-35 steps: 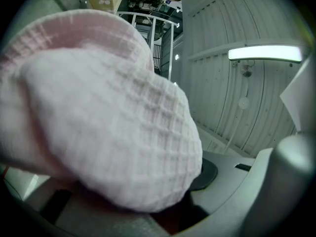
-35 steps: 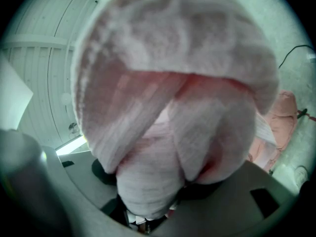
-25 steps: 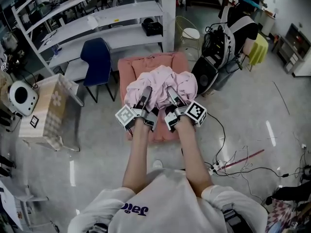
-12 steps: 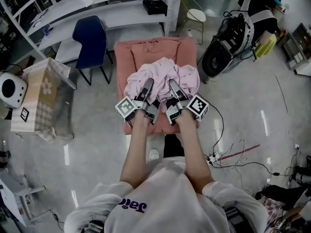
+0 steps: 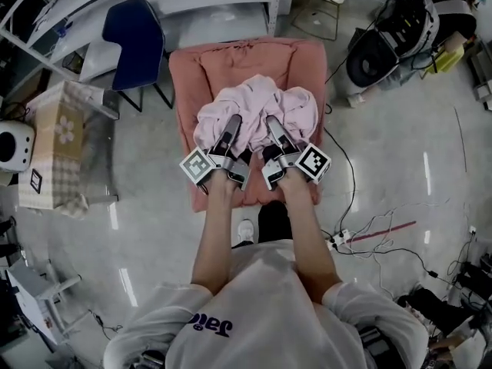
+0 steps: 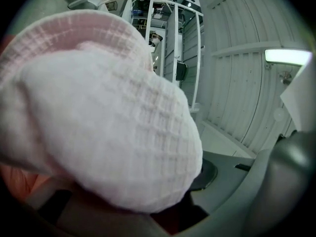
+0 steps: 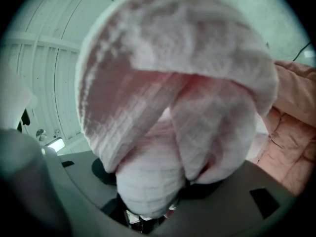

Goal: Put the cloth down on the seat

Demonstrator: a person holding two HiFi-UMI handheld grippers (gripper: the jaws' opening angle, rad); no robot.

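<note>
The pale pink cloth [image 5: 257, 108] is bunched in a loose heap over the middle of the salmon-pink seat [image 5: 192, 71], leaving the seat's back edge and both side edges bare. Both grippers come in from the seat's front edge, side by side, with their tips buried in the near side of the heap.

The left gripper [image 5: 233, 123] has its jaws clamped on a thick wad of the waffle-weave fabric. In the left gripper view the wad swells up and over one jaw and fills most of the frame. The right gripper [image 5: 273, 124] is likewise closed on the cloth. Folds are pinched at the base of its jaws and balloon upward, with the quilted seat showing just beyond them at the right.

From the head view the heap looks lifted slightly, but whether its underside touches the cushion cannot be told.

A dark blue chair [image 5: 134, 33] stands beside the seat's far left corner.
</note>
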